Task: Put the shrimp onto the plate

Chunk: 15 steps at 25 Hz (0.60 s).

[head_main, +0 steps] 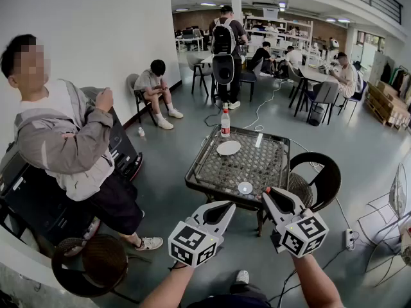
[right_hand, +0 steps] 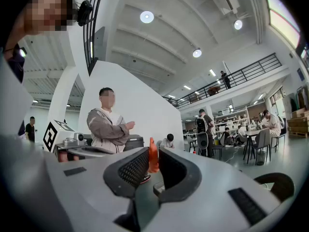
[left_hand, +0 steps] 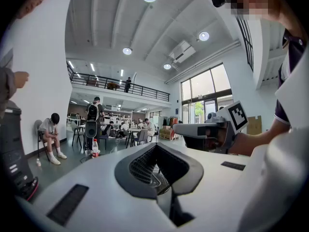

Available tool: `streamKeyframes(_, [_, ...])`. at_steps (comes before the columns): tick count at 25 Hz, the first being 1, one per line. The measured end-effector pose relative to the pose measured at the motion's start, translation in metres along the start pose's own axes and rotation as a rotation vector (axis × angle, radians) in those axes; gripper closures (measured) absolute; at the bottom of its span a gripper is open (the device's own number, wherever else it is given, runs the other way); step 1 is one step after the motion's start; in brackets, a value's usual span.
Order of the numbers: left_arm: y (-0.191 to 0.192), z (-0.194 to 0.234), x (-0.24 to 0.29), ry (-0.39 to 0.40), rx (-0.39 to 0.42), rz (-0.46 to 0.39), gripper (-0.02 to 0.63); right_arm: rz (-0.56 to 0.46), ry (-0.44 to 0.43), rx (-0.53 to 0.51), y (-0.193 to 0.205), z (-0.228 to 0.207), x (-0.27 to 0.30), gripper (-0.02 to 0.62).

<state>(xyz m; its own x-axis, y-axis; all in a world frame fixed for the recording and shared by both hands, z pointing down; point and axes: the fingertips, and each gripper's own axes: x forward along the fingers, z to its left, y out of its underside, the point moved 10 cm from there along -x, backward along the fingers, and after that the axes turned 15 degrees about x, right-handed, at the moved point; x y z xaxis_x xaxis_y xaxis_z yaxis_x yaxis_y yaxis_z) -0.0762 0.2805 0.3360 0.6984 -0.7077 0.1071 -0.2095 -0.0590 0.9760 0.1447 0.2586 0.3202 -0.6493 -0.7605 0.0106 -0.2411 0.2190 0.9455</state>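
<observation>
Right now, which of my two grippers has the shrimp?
The right gripper: the orange shrimp stands pinched between its jaws. The left gripper has nothing between its jaws, which stand slightly apart.

- The head view looks from above and behind the left gripper [head_main: 223, 208] and the right gripper [head_main: 270, 193], forward and steeply down. The dark square lattice-topped table [head_main: 244, 165] lies just past them, with the grey floor [head_main: 359, 153] stretching well beyond.
- The left gripper view rides low on that gripper, facing level across the room and taking in the white ribbed ceiling [left_hand: 120, 13]. The right gripper crosses its right side.
- The right gripper view faces left of forward, toward the tall white wall [right_hand: 140, 95], with the left gripper at its left edge.
- All three views share the standing person with a black backpack [head_main: 224, 37], who is far off in each.
</observation>
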Motion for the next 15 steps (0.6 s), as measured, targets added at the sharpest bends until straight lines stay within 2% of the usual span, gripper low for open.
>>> streamKeyframes(4, [0.004,-0.009,0.012,0.001,0.005,0.002,0.598,-0.015,-0.004,0.005,0.002,-0.014,-0.008,0.535])
streamKeyframes(15, [0.004,0.000,0.028,-0.013,0.006,0.022,0.598,-0.013,-0.027,0.018,-0.003,-0.030,0.007,0.535])
